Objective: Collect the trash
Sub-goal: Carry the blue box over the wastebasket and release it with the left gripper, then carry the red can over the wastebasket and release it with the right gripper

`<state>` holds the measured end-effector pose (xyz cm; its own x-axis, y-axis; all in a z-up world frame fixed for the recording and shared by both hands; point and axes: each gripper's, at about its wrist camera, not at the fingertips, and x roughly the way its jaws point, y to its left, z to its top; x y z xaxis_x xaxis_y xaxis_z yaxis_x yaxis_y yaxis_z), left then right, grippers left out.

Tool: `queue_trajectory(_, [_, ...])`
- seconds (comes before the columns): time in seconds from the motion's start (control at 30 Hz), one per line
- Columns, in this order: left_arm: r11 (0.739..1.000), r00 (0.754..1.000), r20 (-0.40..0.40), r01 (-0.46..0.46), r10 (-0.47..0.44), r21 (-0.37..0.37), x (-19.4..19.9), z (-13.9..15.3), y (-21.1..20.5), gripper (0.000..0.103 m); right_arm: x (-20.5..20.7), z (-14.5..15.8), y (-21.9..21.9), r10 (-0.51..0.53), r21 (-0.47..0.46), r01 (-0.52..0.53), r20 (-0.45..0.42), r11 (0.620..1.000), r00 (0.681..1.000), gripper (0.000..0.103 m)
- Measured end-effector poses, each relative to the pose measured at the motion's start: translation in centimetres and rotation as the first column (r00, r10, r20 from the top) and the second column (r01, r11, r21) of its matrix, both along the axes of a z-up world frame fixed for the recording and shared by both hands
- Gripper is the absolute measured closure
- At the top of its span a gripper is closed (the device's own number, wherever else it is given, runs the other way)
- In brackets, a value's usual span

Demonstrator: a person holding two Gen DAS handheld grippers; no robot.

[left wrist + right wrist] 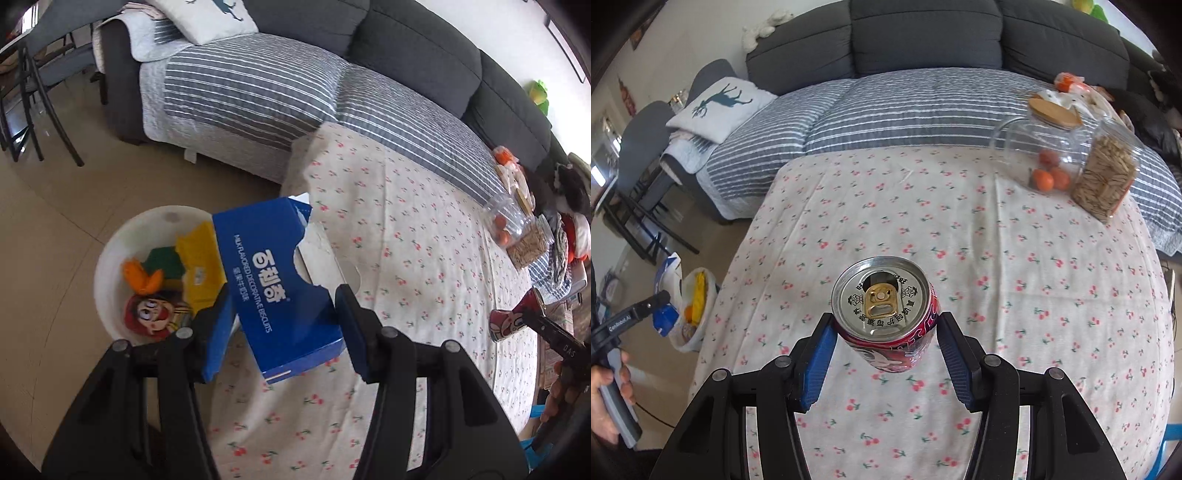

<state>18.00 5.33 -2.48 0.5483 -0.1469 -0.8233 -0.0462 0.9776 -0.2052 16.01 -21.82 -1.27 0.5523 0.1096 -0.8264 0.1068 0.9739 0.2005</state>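
Observation:
My left gripper (282, 297) is shut on a torn blue biscuit box (273, 280) and holds it over the table's left edge, next to a white trash bin (110, 266) on the floor that holds a yellow wrapper, an orange peel and a red can. My right gripper (884, 321) is shut on an opened red drink can (886, 317) and holds it above the cherry-print tablecloth (960, 229). The can also shows at the right of the left wrist view (511, 319). The bin shows at the left in the right wrist view (692, 306).
A clear jar with oranges (1038, 155) and a jar of sticks (1108, 173) stand at the table's far right. A grey sofa with a striped cover (905, 103) lies behind the table. Black chairs (33, 96) stand on the floor at the left.

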Motion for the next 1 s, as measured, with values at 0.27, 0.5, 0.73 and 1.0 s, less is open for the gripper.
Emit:
queue_trajectory(0.27, [0.993, 0.992, -0.056, -0.110, 0.113, 0.042, 1.0, -2.7, 7.5, 0.047, 2.8, -0.9, 6.4, 0.083, 0.022, -0.083, -0.001, 0.996, 0.997, 0.046])
queue_trajectory(0.5, [0.990, 0.988, -0.074, -0.131, 0.134, 0.050, 2.4, -4.8, 9.6, 0.046, 4.3, -1.5, 11.2, 0.155, 0.024, -0.155, 0.003, 0.988, 0.988, 0.046])
queue_trajectory(0.73, [0.985, 0.985, -0.086, -0.138, 0.147, 0.107, 2.2, -6.1, 10.3, 0.022, 5.0, -1.6, 15.4, 0.231, 0.040, -0.231, 0.017, 0.972, 0.973, 0.046])
queue_trajectory(1.0, [0.975, 0.981, -0.104, -0.148, 0.166, 0.168, -0.7, -4.2, 11.9, 0.004, 7.0, -0.4, 22.0, 0.335, 0.079, -0.337, 0.033, 0.938, 0.942, 0.046])
